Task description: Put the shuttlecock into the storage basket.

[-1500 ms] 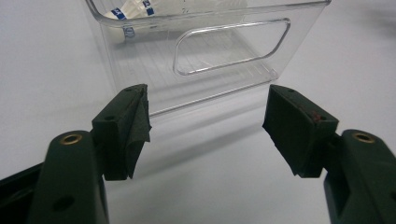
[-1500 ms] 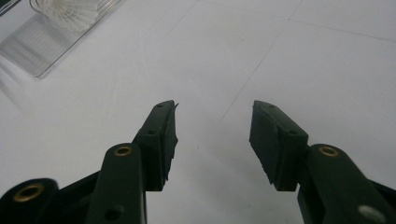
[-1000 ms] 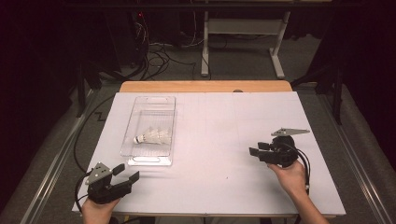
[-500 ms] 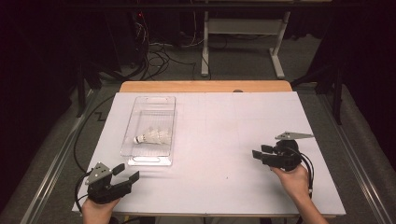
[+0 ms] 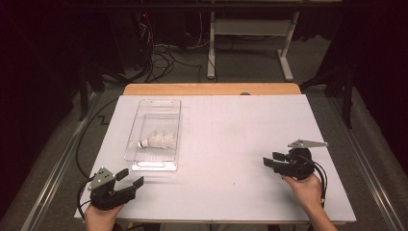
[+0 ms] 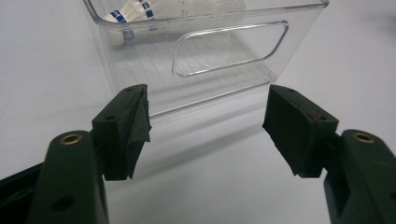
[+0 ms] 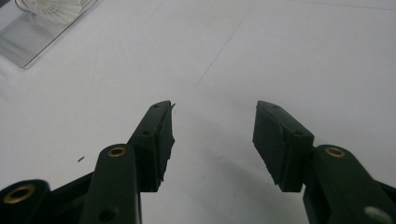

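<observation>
Two grippers rest near the front edge of the white table (image 5: pixel 231 144) in the high view; the left gripper (image 5: pixel 131 179) sits just before a clear bin (image 5: pixel 144 163), the right gripper (image 5: pixel 270 161) well apart from it; a shuttlecock (image 5: pixel 156 140) lies inside the bin. Left gripper view: jaws wide apart, nothing between them; bin (image 6: pixel 210 56) close ahead, shuttlecock (image 6: pixel 135 9) inside. Right gripper view: jaws apart, empty, over bare table (image 7: pixel 280 56); bin (image 7: pixel 28 37) far off at upper left.
</observation>
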Demonstrator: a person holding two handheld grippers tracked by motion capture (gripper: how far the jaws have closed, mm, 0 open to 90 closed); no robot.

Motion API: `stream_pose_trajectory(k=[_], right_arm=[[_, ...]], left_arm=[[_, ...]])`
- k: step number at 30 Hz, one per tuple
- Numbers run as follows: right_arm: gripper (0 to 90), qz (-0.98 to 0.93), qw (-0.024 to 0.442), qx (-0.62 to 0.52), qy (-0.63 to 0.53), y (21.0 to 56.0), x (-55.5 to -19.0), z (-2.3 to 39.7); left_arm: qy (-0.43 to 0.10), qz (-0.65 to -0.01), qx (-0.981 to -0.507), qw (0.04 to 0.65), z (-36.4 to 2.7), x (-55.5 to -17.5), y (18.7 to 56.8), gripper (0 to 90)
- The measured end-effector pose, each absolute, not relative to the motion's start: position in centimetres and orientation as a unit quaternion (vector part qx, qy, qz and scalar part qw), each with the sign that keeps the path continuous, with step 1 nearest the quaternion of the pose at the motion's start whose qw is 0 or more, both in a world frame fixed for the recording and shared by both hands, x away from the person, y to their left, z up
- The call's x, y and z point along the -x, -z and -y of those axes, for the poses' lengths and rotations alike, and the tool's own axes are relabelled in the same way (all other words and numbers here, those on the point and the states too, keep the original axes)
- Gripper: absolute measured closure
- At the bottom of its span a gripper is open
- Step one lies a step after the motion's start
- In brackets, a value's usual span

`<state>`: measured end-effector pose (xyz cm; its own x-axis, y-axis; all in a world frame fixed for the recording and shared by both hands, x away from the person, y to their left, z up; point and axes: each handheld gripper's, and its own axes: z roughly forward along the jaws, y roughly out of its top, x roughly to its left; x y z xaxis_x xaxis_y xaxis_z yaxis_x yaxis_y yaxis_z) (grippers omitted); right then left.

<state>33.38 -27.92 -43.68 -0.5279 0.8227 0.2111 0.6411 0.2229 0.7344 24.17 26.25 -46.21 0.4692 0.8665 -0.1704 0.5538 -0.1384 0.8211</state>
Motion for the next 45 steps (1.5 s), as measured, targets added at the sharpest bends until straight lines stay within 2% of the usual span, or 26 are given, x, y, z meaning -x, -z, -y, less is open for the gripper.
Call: stream_pose_trajectory(k=[19,45], right_arm=[[44.0,-0.762,0.125,-0.482,-0.414,44.3,-32.3,29.0],[43.3,-0.751,0.147,-0.487,-0.421,45.2,-30.6,30.3]], left_arm=[[-0.176,-0.484,-0.734,0.444,-26.2,-24.2,46.2,32.2],[-0.175,-0.485,-0.732,0.445,-26.3,-24.2,46.2,32.2]])
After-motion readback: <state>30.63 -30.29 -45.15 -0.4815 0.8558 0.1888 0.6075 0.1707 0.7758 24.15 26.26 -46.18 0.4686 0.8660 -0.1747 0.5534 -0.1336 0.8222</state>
